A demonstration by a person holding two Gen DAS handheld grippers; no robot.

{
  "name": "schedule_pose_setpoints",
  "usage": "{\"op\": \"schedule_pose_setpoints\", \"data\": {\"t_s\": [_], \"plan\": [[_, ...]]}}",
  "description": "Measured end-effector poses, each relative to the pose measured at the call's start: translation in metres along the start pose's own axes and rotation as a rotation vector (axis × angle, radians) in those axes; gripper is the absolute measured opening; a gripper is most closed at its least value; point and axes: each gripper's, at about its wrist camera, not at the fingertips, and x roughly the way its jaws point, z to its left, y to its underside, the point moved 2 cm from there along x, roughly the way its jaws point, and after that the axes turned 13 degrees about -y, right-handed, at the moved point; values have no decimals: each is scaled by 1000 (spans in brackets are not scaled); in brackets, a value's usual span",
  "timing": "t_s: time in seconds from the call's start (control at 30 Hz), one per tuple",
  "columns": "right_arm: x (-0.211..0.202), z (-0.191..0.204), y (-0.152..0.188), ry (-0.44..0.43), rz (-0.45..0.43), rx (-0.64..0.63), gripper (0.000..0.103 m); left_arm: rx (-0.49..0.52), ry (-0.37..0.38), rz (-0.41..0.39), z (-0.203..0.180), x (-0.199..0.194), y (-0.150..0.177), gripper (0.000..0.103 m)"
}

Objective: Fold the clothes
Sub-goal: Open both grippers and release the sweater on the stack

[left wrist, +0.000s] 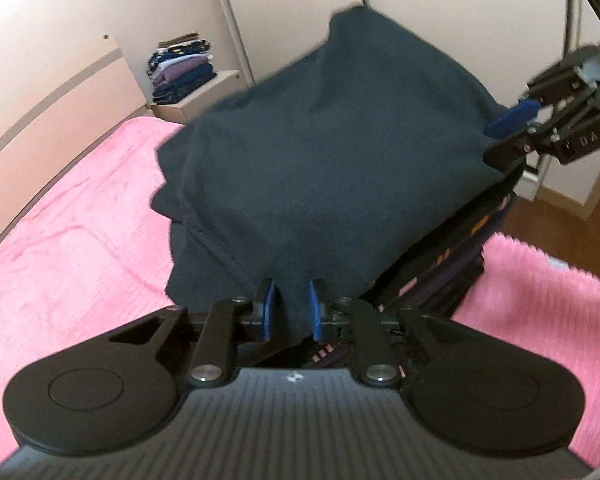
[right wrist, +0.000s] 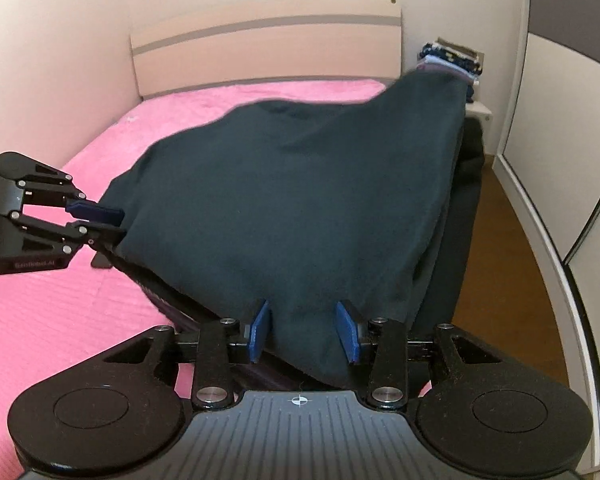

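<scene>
A bed covered in a pink blanket fills the left of the scene, with a pale wooden headboard against the wall behind it. The left hand-held gripper has its blue pads partly closed around a pinch of dark teal fabric, one edge of a dark teal garment. The garment is lifted and stretched between the two tools, above the bed. Under it, at the bed's edge, lies a heap of dark clothes with orange and pink markings. To the right, the right hand-held gripper holds another edge of the same garment, a fold of cloth bunched between its pads, which stand wider apart. In the background, a stack of folded clothes in blues and purples sits on a small bedside table next to the headboard. Further right are pale wardrobe doors and a brown wooden floor.
</scene>
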Motion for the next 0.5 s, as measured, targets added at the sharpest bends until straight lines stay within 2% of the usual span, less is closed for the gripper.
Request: {"op": "schedule_pose_setpoints", "data": {"t_s": [0.37,0.4,0.43,0.47,0.5], "plan": [[-12,2,-22,30,-27,-30,43,5,-51,15,8,2,-16,16],[-14,3,-22,31,-31,-29,50,0,-55,16,8,0,-16,17],[-16,3,-22,31,-36,-28,61,-5,-58,17,8,-2,-16,18],[-18,5,-22,32,-43,-30,67,-11,-62,17,8,-4,-15,20],[-20,8,-21,35,-50,-34,67,-22,-65,18,9,-7,-15,22]]}}
